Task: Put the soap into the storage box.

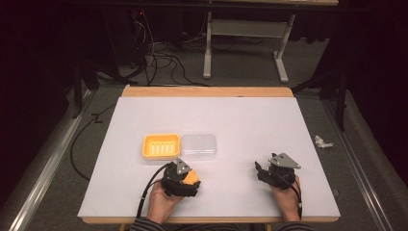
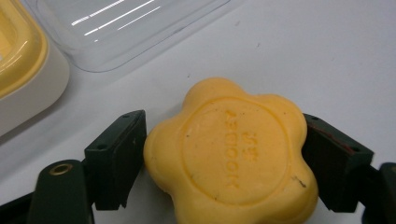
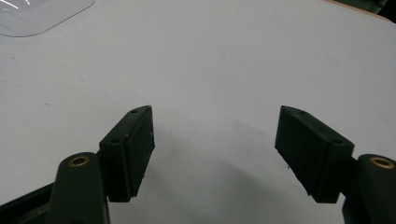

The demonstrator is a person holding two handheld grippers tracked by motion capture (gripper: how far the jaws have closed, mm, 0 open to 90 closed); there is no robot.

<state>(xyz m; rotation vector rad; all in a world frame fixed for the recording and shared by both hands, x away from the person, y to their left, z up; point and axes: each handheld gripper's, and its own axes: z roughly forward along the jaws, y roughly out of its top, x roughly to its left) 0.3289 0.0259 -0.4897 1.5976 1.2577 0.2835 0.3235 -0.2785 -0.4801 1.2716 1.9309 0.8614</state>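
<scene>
left gripper [image 1: 182, 179] black, grey plate | right gripper [image 1: 276, 172] black, cable | striped sleeves [image 1: 144, 224]

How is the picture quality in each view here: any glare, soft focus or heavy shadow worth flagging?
High view: the white table is evenly lit, the surroundings fall into near-black. Left gripper view: bright streaks of glare on the clear lid; the soap is sharp enough that its embossed lettering shows, and the yellow soap dish is cropped at the edge. Right gripper view: soft shadow on the table between the open jaws of the right gripper.
</scene>
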